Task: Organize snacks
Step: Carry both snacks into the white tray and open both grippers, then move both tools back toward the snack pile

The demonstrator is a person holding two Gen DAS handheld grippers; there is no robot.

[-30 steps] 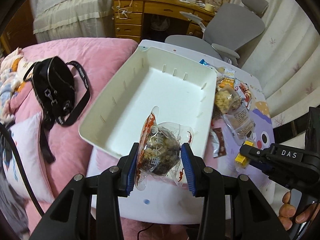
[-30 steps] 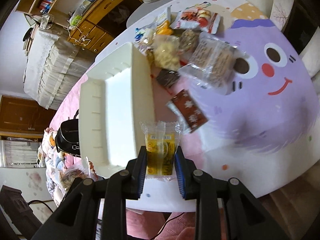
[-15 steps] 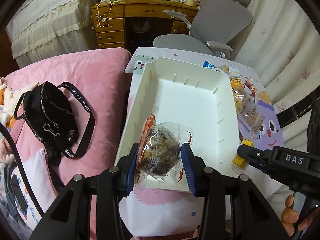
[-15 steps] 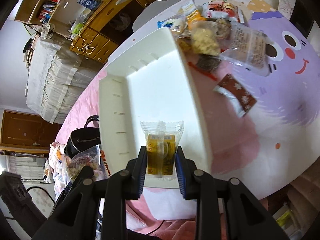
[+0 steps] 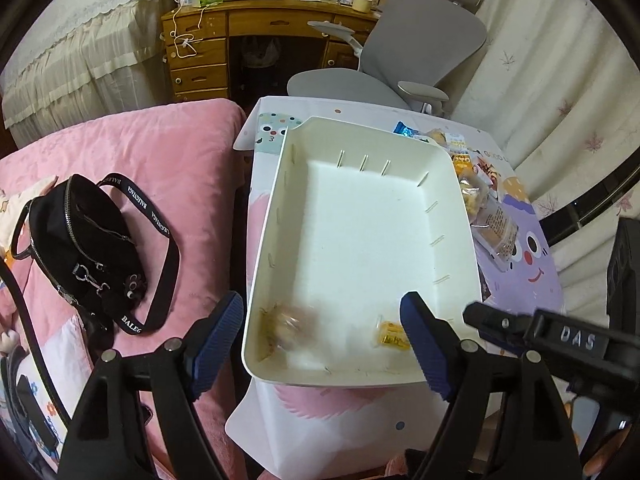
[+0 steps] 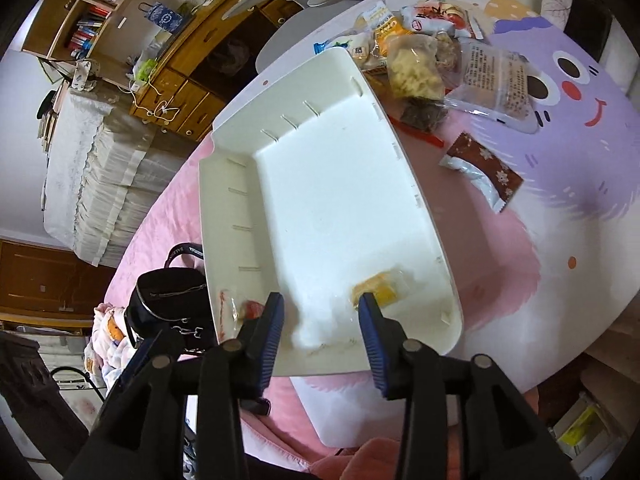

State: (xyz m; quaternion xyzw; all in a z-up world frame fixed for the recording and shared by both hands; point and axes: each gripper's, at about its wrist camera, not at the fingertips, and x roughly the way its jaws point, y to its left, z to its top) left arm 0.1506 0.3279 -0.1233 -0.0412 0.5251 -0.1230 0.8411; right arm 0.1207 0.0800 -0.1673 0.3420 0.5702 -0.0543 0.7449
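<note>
A white tray [image 5: 360, 216] stands on the small table, and also shows in the right wrist view [image 6: 332, 184]. A brown snack in a clear wrapper [image 5: 290, 326] lies blurred in the tray's near left corner. A yellow snack packet [image 5: 392, 336] lies at the near right, also in the right wrist view [image 6: 378, 290]. My left gripper [image 5: 322, 338] is open and empty above the tray's near edge. My right gripper [image 6: 322, 328] is open and empty above the same edge.
Several snack packets [image 6: 432, 60] lie on the purple cartoon tablecloth [image 6: 560, 152] right of the tray. A black bag [image 5: 84, 244] lies on the pink bed on the left. A grey chair [image 5: 412, 56] and a wooden desk [image 5: 240, 44] stand behind.
Both grippers have opened and let go of their snacks, which now lie in the tray's near end. Both grippers were shut on them half a second ago.
</note>
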